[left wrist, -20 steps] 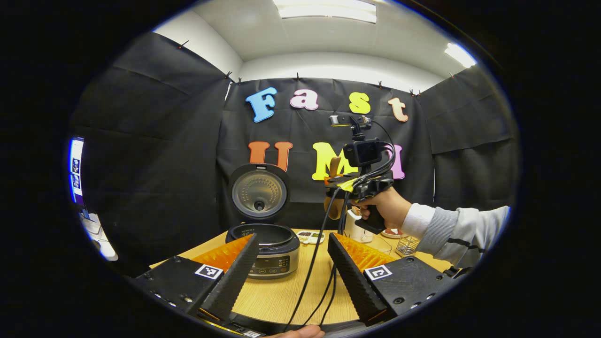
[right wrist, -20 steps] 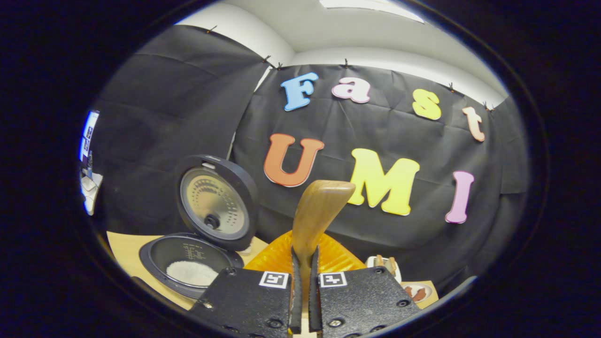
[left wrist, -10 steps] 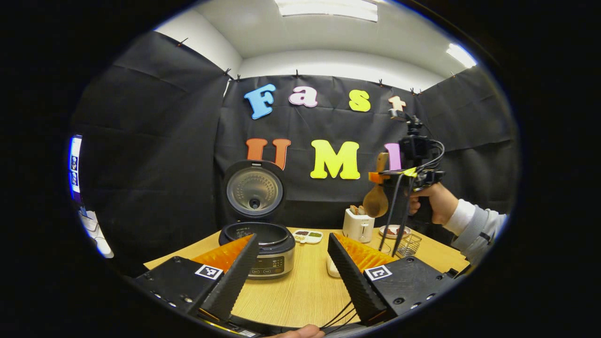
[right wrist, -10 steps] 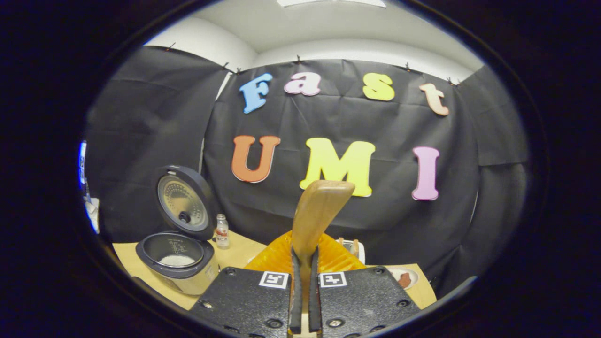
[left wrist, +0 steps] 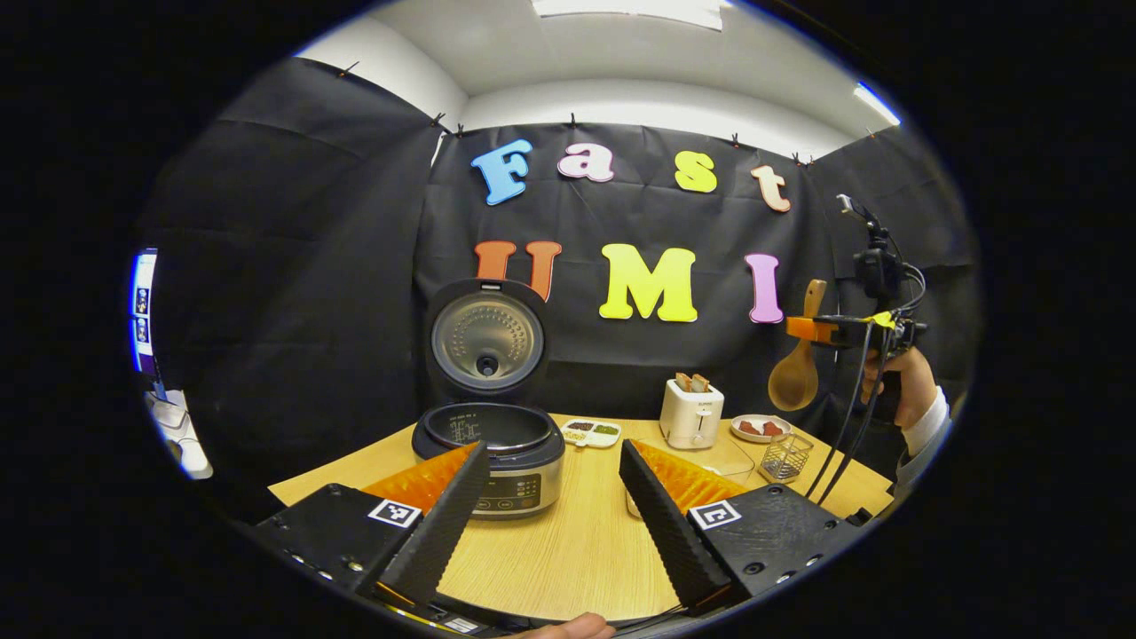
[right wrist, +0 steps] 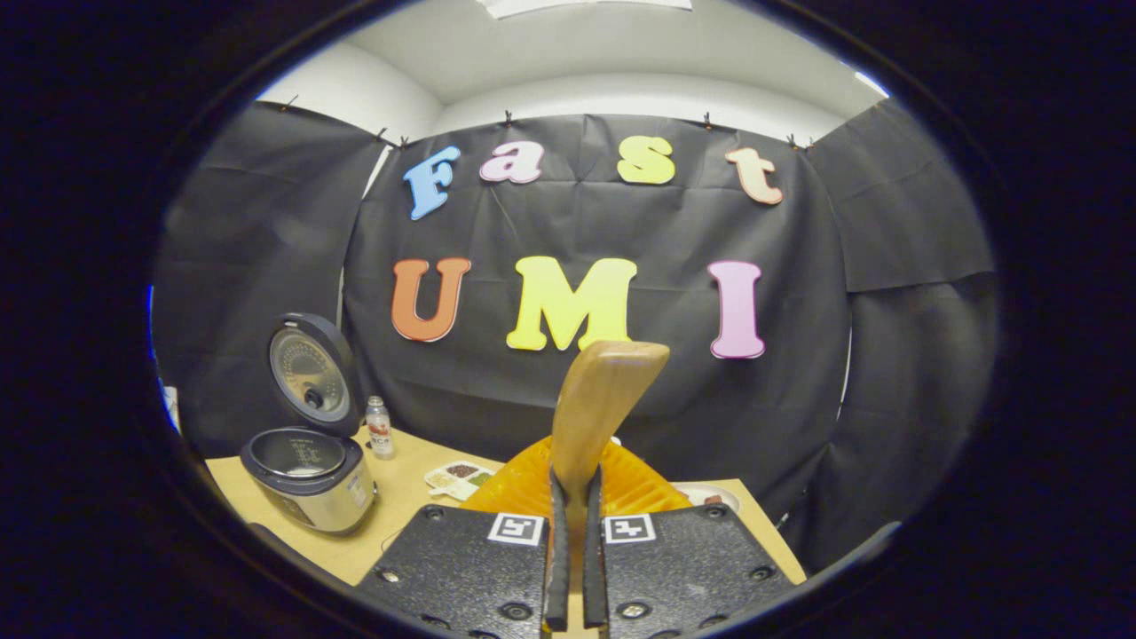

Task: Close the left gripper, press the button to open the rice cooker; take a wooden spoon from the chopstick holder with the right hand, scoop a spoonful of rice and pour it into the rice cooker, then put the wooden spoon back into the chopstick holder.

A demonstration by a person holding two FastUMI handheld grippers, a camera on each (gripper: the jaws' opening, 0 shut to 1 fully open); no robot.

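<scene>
1. Left gripper view: the left claw (left wrist: 550, 506) hangs low over the near edge of the desk (left wrist: 577, 550) with its 2 fingers spread wide apart and nothing between them. It looks parked there to stay out of the way, since the rice cooker (left wrist: 490, 444) already stands open, lid upright behind the pot.

2. Same view, far right: the right claw (left wrist: 812, 330) is held high above the desk, clamped on the handle of the wooden spoon (left wrist: 796, 373). The spoon hangs bowl-down, roughly above the wire chopstick holder (left wrist: 784, 456), which sits near the toaster (left wrist: 691, 414) and a small plate. I judge the height is there so the bowl can drop straight down into the holder.

3. Right gripper view: the right claw (right wrist: 574, 550) has both fingers pressed together on the spoon, whose handle end sticks up past them. The grip is well down the handle, which keeps the spoon from swinging.

4. Same view: the rice cooker sits well apart at the left, with a small bottle (right wrist: 379, 428) beside it. I cannot tell from here whether rice lies inside.
</scene>
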